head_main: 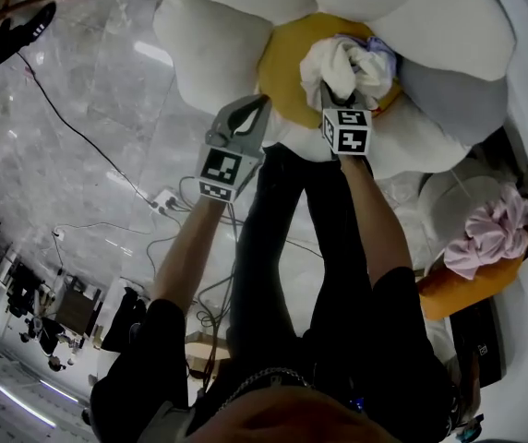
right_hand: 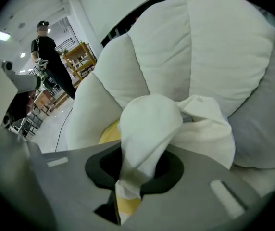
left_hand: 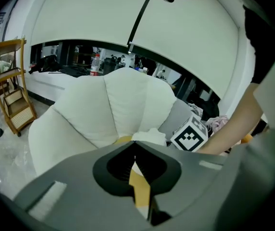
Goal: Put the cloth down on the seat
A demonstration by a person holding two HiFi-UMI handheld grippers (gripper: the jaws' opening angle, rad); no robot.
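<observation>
The left gripper, its jaws together on nothing, hangs at the near-left edge of the yellow seat. Just to its right, the right gripper pinches the white cloth. The cloth bunches straight ahead of those jaws over the seat's right half, so the release seems to fall to the right gripper.

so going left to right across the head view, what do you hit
black cable → power strip → left gripper, empty → right gripper, shut on the white cloth → pink cloth
</observation>
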